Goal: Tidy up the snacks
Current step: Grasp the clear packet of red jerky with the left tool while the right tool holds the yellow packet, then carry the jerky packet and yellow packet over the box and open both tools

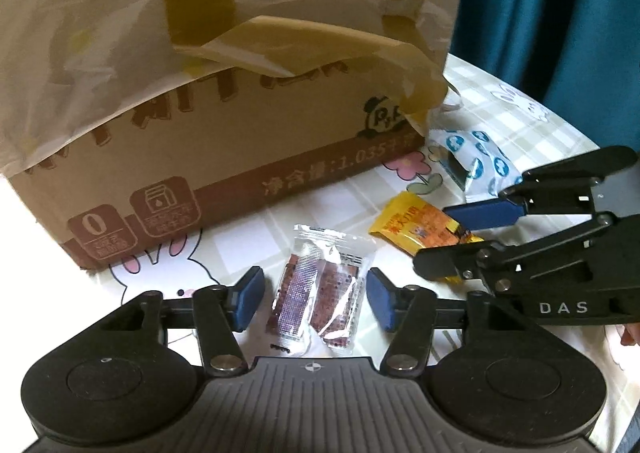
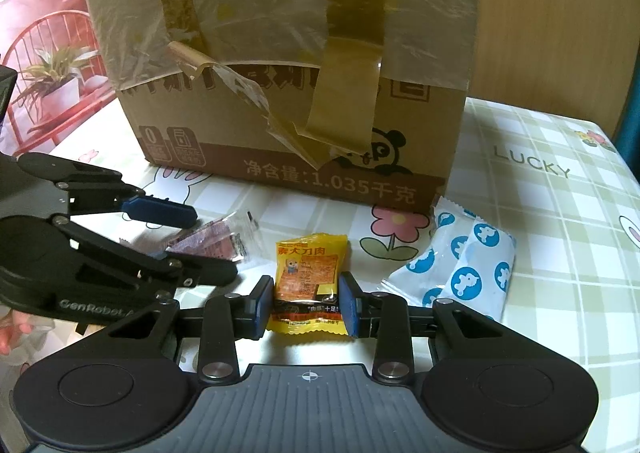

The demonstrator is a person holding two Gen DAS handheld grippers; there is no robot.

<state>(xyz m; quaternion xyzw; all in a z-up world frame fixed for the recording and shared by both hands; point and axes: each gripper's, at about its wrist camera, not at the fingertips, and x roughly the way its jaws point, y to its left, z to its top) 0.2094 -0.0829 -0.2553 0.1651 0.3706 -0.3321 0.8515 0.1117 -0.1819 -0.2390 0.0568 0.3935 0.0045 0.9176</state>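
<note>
A clear packet of reddish-brown snack lies on the table between the open fingers of my left gripper; the pads stand a little apart from it. It also shows in the right wrist view. A yellow snack packet lies between the pads of my right gripper, which are closed against its sides. It shows in the left wrist view too. A white packet with blue dots lies to the right. A taped cardboard box stands behind the snacks.
The table has a checked cloth with rabbits, flowers and the word LUCKY. A red chair with a plant print is at the back left. A teal curtain hangs at the right.
</note>
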